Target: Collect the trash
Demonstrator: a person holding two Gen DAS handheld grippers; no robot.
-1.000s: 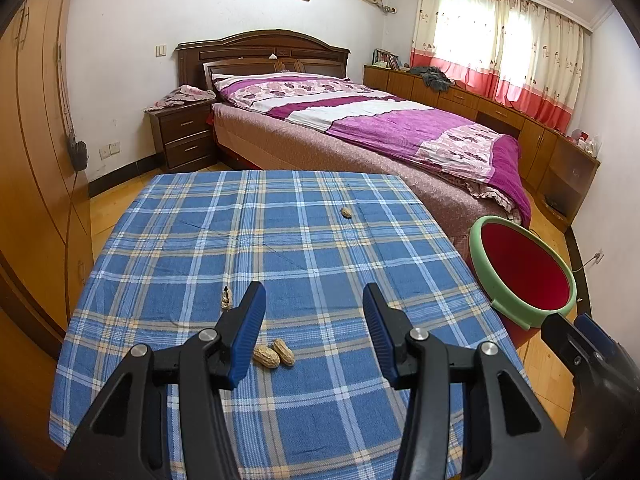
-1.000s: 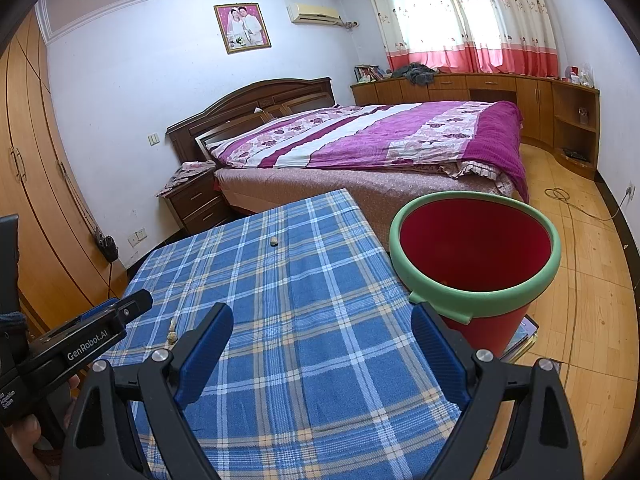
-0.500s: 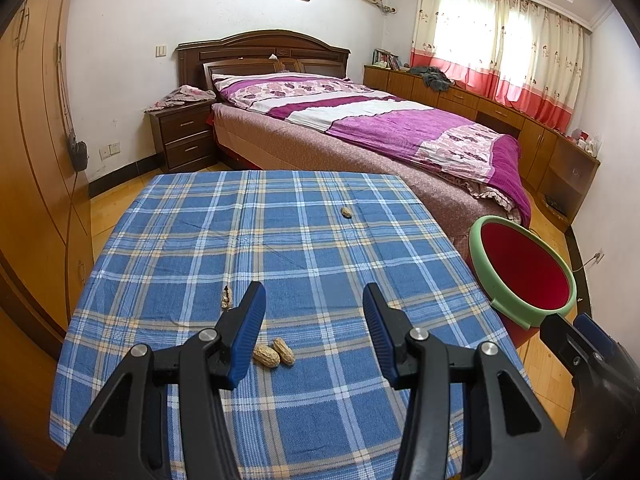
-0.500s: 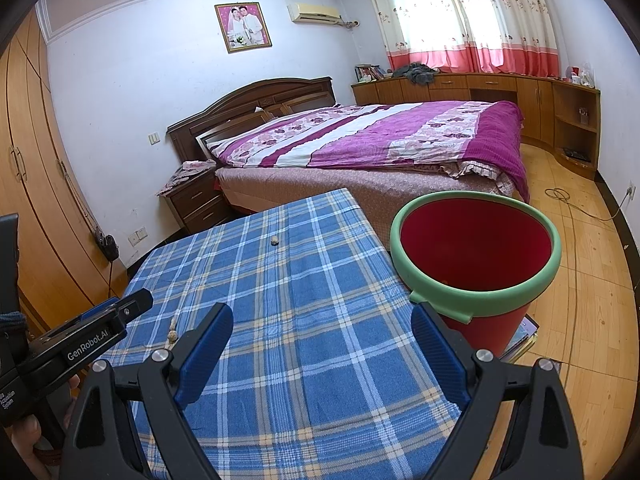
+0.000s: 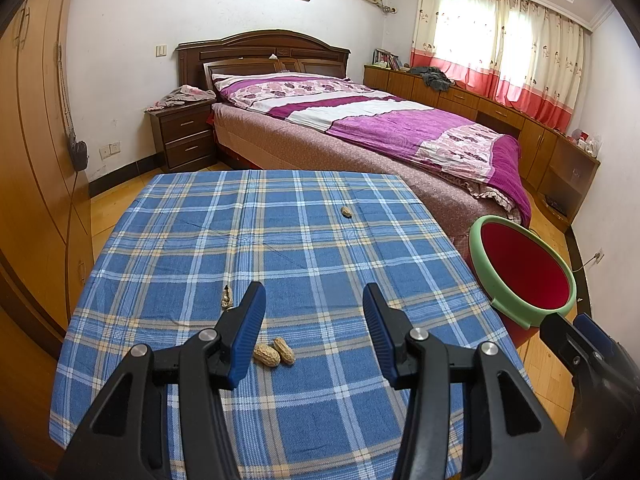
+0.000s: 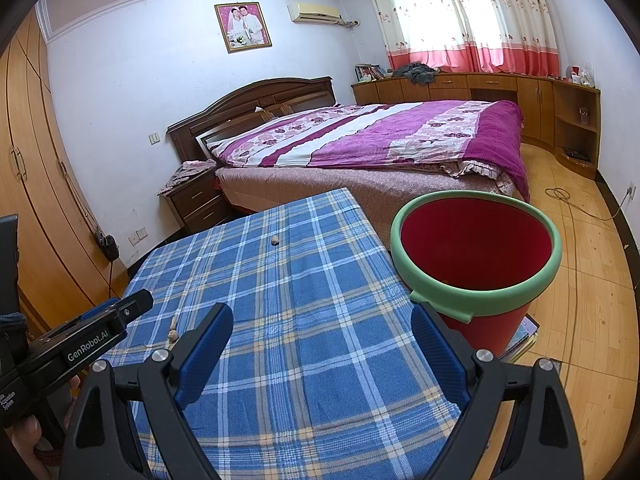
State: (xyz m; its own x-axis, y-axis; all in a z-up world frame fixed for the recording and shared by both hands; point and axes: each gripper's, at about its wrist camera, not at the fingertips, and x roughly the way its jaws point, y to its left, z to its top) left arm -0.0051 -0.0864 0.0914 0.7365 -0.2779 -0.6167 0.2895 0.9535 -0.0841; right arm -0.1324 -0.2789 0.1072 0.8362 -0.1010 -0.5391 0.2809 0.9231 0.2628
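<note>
Two peanut shells point(image 5: 274, 353) lie side by side on the blue plaid tablecloth point(image 5: 304, 248), just right of my left finger. A thin shell scrap point(image 5: 227, 297) lies farther left; it also shows in the right wrist view point(image 6: 173, 330). A lone peanut point(image 5: 346, 211) sits near the table's far side, also in the right wrist view point(image 6: 274, 239). My left gripper point(image 5: 313, 300) is open and empty above the table's near part. My right gripper point(image 6: 322, 324) is open and empty over the table's right near edge. The red bucket with green rim point(image 6: 476, 256) stands beside the table on the right.
A bed point(image 5: 360, 128) stands behind the table, with a nightstand point(image 5: 184, 136) at its left. A wooden wardrobe point(image 5: 36, 160) runs along the left wall. Low cabinets point(image 6: 520, 100) line the window wall. A cable point(image 6: 576, 208) lies on the wooden floor.
</note>
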